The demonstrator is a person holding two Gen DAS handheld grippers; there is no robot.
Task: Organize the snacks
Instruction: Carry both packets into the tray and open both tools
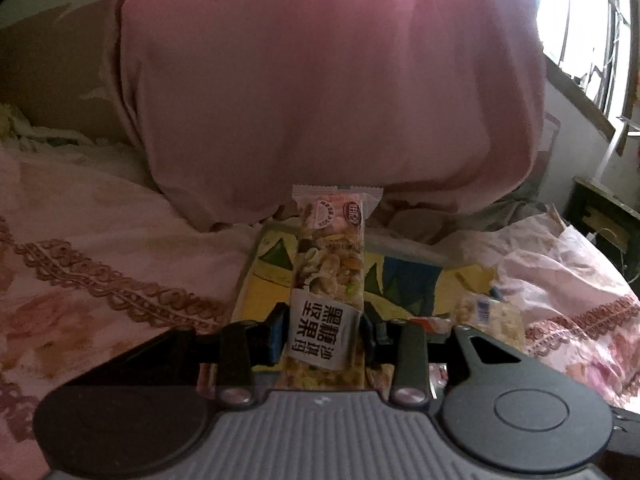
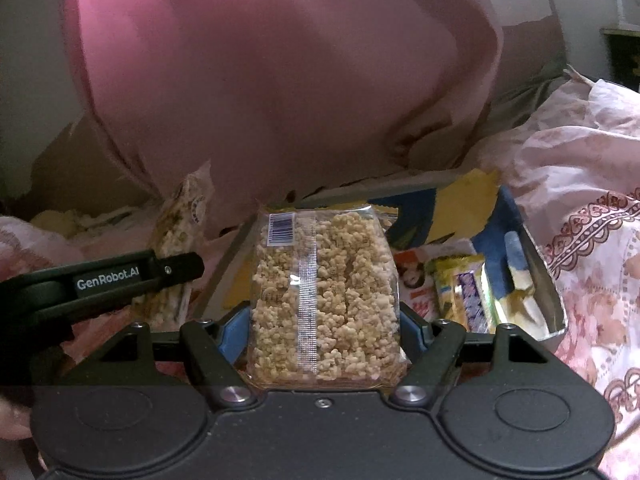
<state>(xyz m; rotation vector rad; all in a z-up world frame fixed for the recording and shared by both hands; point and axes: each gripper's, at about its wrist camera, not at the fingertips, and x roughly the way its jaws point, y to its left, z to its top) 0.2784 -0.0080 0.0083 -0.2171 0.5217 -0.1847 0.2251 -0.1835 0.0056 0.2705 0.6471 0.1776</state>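
My left gripper is shut on a long nut bar with a white label, held upright over a yellow and blue box. My right gripper is shut on a clear pack of puffed rice cake, held above the same box. The rice cake pack also shows in the left wrist view. The left gripper's side and its nut bar show at the left of the right wrist view.
Several wrapped snacks lie inside the box. A big pink pillow stands right behind it. Floral pink bedding surrounds the box. A window and a dark cabinet are at the right.
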